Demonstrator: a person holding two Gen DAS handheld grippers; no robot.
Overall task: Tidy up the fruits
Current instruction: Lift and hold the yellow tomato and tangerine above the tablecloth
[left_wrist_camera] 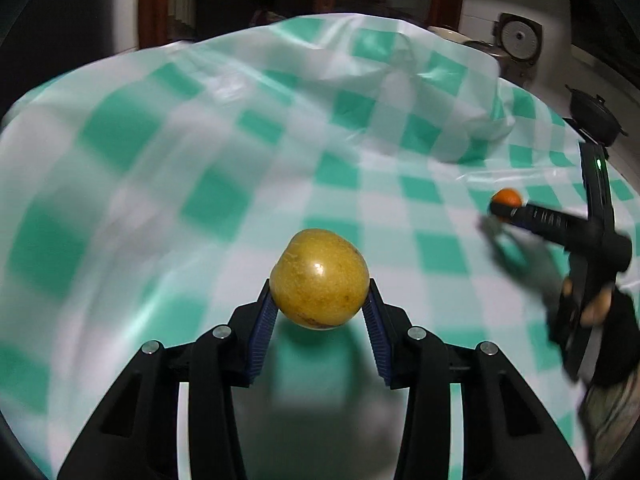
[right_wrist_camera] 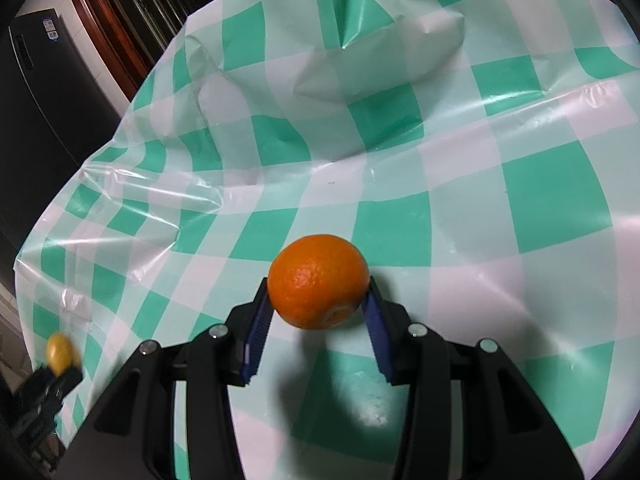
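In the left wrist view a yellow round fruit (left_wrist_camera: pixel 319 278) with brown specks hangs above the cloth, and my left gripper (left_wrist_camera: pixel 320 300) is shut on it with its blue pads on both sides. In the right wrist view my right gripper (right_wrist_camera: pixel 318 300) is shut on an orange (right_wrist_camera: pixel 318 280), held above the cloth. The left wrist view also shows the right gripper (left_wrist_camera: pixel 505 211) at the right with the orange (left_wrist_camera: pixel 508 197) at its tip. Low at the left edge of the right wrist view, the left gripper (right_wrist_camera: pixel 60 368) carries the yellow fruit (right_wrist_camera: pixel 61 352), blurred.
A green-and-white checked plastic cloth (left_wrist_camera: pixel 200 200) covers the table and bulges into a crumpled hump (right_wrist_camera: pixel 380 60) at the back. A person's hand in a dark sleeve (left_wrist_camera: pixel 600 308) holds the right gripper. A rice cooker (left_wrist_camera: pixel 518 42) and a dark pot (left_wrist_camera: pixel 592 114) stand beyond the far right edge.
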